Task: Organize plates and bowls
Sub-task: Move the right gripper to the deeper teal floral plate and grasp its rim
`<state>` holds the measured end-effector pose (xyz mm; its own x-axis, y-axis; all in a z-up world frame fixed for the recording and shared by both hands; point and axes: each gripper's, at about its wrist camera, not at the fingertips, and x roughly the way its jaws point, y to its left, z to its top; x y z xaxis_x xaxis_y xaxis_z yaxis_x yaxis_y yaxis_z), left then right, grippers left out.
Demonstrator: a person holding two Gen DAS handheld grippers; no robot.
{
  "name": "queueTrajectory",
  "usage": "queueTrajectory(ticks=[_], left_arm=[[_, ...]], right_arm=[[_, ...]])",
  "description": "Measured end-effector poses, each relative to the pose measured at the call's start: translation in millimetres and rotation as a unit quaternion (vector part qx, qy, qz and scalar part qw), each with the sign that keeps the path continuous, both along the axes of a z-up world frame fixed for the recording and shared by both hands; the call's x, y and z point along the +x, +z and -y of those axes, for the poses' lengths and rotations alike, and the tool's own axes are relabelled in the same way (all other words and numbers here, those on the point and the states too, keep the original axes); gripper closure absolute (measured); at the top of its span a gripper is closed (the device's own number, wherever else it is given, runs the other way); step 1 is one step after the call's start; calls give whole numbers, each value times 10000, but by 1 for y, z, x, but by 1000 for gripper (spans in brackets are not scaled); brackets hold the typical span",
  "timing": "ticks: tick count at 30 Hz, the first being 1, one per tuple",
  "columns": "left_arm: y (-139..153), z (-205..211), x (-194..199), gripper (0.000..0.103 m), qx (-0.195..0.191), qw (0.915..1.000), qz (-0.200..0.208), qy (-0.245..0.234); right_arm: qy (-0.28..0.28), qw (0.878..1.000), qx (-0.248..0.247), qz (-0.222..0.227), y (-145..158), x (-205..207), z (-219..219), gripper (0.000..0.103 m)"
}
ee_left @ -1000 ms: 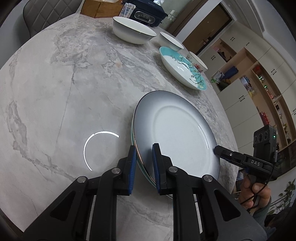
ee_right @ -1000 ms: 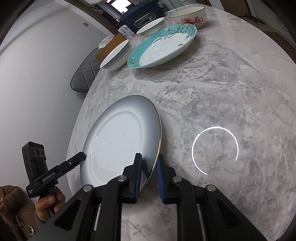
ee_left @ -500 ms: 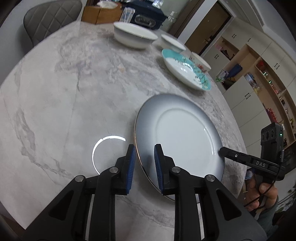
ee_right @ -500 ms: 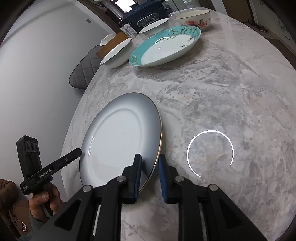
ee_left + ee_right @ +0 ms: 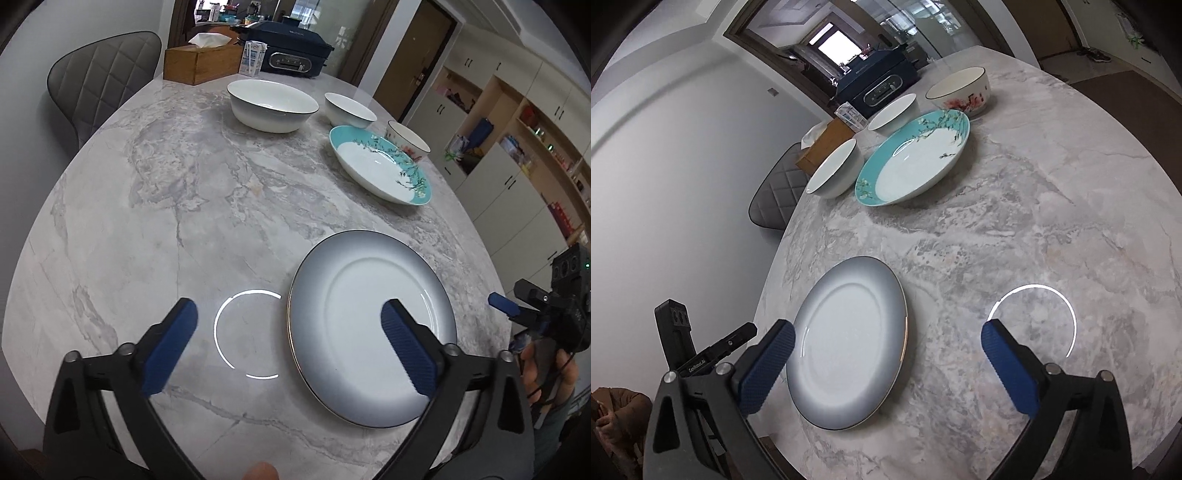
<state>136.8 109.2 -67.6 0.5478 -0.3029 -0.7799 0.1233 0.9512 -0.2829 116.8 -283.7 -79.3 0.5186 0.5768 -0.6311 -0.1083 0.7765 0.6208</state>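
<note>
A grey-rimmed white plate (image 5: 369,325) (image 5: 849,343) lies flat on the marble table near its front edge. My left gripper (image 5: 291,347) is open, hovering above the plate's left rim. My right gripper (image 5: 890,362) is open above the plate's right rim. Neither holds anything. Farther back stand a teal floral plate (image 5: 380,166) (image 5: 912,158), a large white bowl (image 5: 271,105) (image 5: 836,170), a smaller white bowl (image 5: 349,110) (image 5: 894,110) and a floral bowl (image 5: 406,138) (image 5: 960,92).
A wooden tissue box (image 5: 201,62), a small carton (image 5: 253,57) and a dark appliance (image 5: 291,55) stand at the table's far end. A grey chair (image 5: 99,85) sits at the far left. Cabinets (image 5: 517,147) line the right wall.
Both grippers released the plate's rims and opened wide. The plate now lies flat on the table, and both grippers have pulled back and up.
</note>
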Motion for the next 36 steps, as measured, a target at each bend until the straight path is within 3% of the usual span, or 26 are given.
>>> queueTrajectory(ticks=[6,14,16,19,26,32,36], left_arm=[[18,11,10,1,136,9970,757,32],[26,8,99,1,-50,9999,98,103],[30,10,122,1,-136,9999,74,22],[31,18,154,1,64,9998,168,-18],[4,50,231,1,222,9988,-196,-395],[-15,80,272,1,92,9973,-287,-676],[-32,103,293,1,151,9955,-408,-840]], right_arm=[[-66,9998,147,92,2,20,13,0],[-273,9996,-34,70,9,72,28,0],[-316,9995,-61,54,10,87,32,0],[-391,9992,-85,-52,9,112,35,0],[-496,9986,-148,-145,4,168,43,0],[-653,9969,-179,-402,-11,207,50,0],[-624,9959,-328,-566,-25,228,46,7]])
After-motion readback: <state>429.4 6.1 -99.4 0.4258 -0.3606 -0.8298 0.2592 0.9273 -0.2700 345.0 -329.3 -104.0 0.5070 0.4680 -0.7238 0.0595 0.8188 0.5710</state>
